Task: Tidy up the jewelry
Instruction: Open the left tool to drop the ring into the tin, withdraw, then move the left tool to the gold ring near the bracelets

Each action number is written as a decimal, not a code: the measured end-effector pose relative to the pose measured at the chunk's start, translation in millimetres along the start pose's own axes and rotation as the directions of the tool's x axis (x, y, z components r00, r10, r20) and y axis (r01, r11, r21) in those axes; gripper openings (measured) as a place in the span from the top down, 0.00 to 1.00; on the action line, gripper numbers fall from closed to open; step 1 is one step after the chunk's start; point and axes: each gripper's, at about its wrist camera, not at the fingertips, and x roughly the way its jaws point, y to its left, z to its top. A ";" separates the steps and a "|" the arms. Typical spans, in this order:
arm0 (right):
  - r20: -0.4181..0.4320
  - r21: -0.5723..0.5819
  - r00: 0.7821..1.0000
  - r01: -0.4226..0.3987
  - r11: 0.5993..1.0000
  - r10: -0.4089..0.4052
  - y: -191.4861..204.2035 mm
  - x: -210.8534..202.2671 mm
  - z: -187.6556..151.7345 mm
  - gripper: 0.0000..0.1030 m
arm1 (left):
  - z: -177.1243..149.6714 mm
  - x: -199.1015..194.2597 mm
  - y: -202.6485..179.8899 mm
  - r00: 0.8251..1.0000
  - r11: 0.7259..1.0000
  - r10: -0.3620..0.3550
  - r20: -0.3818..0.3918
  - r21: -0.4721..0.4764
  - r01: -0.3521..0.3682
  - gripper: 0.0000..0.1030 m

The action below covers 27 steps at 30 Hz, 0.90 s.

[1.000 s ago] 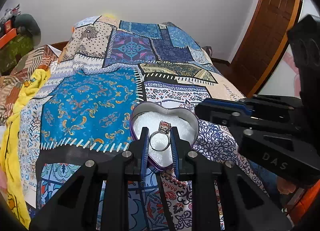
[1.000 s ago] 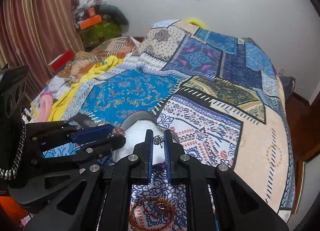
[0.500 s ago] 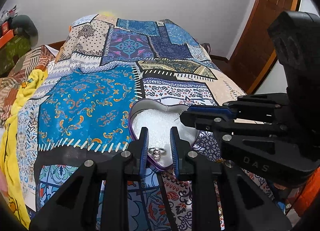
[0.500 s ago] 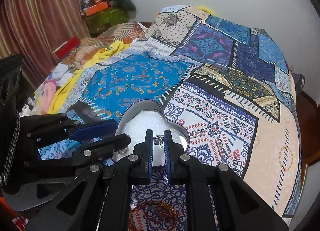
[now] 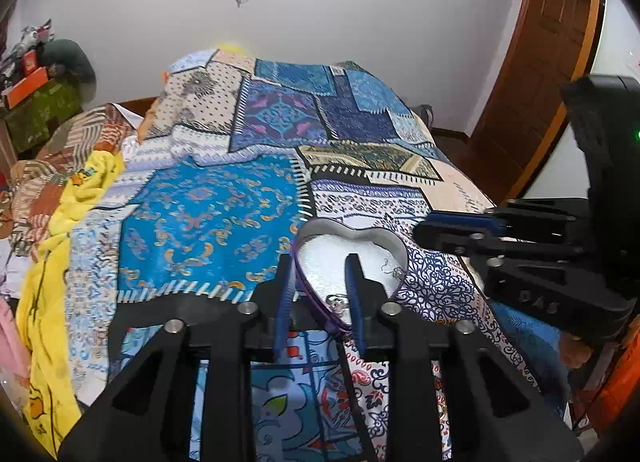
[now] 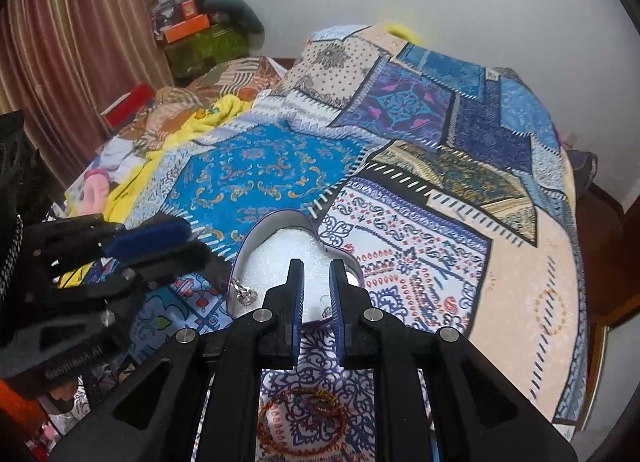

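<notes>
Patchwork bedspread (image 5: pixel 208 222) covers the bed that serves as my work surface, with a white wall (image 5: pixel 360 22) behind it.

Left gripper (image 5: pixel 318 274): I read its jaws as opening, parted by a moderate gap. No item is clamped between the blue pads. Seen through that gap is the near wall of the heart-shaped tin (image 5: pixel 390 240), and a ring (image 5: pixel 337 303) lies on the white foam lining just inside that wall, close against the inner face of my right-hand finger but not pressed by it.

Right gripper (image 6: pixel 316 282): its jaws stand almost fully closed, with only a narrow slot between the pads, and I see nothing gripped there. In the right wrist view a small silver earring (image 6: pixel 326 308) lies on the foam beside the right finger, partly hidden by it. Whether it touches the finger I cannot tell.

Both grippers hang above the tin, which rests open on the bedspread. In the right wrist view a red and gold bangle set (image 6: pixel 302 420) lies on the spread below the gripper body, well apart from the tin. A yellow blanket (image 5: pixel 52 254) runs along the bed's left edge. A wooden door (image 5: pixel 536 74) stands at right.
</notes>
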 end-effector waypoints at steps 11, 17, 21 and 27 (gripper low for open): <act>0.072 0.049 0.993 0.091 0.995 -0.094 -2.0 -47.0 -18.0 0.58 | -10.9 -36.6 -5.5 0.999 0.999 0.037 0.020 0.016 -0.038 0.64; 0.055 0.080 0.991 0.114 0.990 -0.119 -3.2 -58.9 -39.0 0.58 | -24.7 -43.2 -16.0 0.999 0.999 0.032 -0.010 0.023 -0.032 0.59; 0.026 0.107 0.993 0.114 0.988 -0.118 -2.6 -59.0 -57.5 0.58 | -36.0 -44.5 -24.1 0.999 0.999 0.032 -0.030 0.038 -0.030 0.59; -0.028 0.127 0.995 0.102 0.987 -0.099 4.9 -49.1 -86.6 0.58 | -55.8 -38.7 -33.6 0.996 0.999 0.017 -0.090 0.048 -0.012 0.59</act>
